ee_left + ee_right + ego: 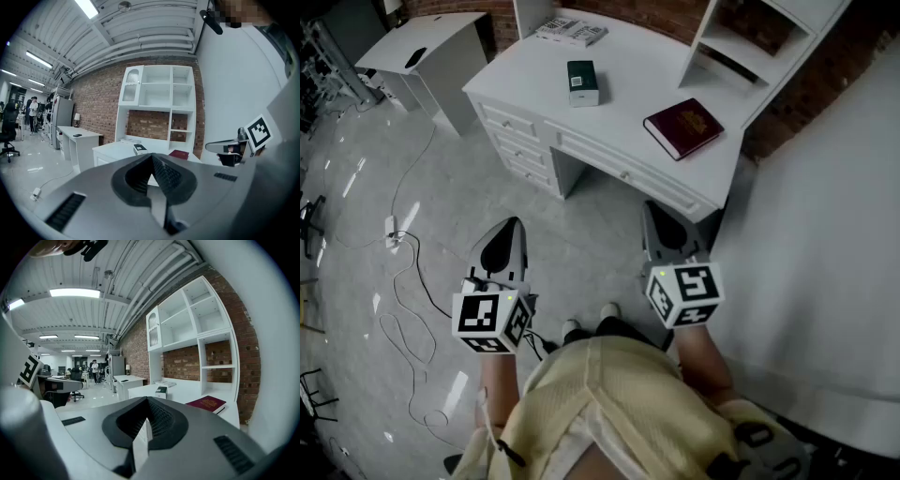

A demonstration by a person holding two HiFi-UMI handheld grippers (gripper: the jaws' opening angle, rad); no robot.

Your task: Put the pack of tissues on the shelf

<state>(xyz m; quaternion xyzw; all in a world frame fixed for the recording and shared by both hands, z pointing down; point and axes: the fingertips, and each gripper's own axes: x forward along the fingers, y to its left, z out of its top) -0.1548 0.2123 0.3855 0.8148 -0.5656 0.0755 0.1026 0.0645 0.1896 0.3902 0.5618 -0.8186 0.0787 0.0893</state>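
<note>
1. Progress: by my reading the task has not started. The pack of tissues [582,82] lies flat on the white bench [628,94], towards its left half, and nothing touches it.
2. The shelf [180,326] rises from the back right of the bench. Every compartment I can see into holds no tissue pack.
3. My left gripper [508,228] is clenched, jaws together with nothing between them. It hangs over the floor, well apart from the bench.
4. My right gripper [654,214] is likewise clenched and empty. Its tip is near the front edge of the bench, and no contact shows.
5. Remaining, as I judge it: approach the bench, release 1 gripper, take hold of the pack, carry it to the right and set it in a compartment of the shelf.
6. Other items on the bench: a maroon book [683,127] to the right of the pack, in front of the shelf, and a stack of printed papers [571,31] at the back. Neither blocks the pack.
7. Surface: the bench top is white, flat and matte, with drawers below at the left.
8. Room: grey polished floor [441,169] with loose cables [403,248] at my left, a brick wall [101,103] behind the bench, a second white table [422,42] further left, strip lights overhead and people [33,110] in the distance.
</note>
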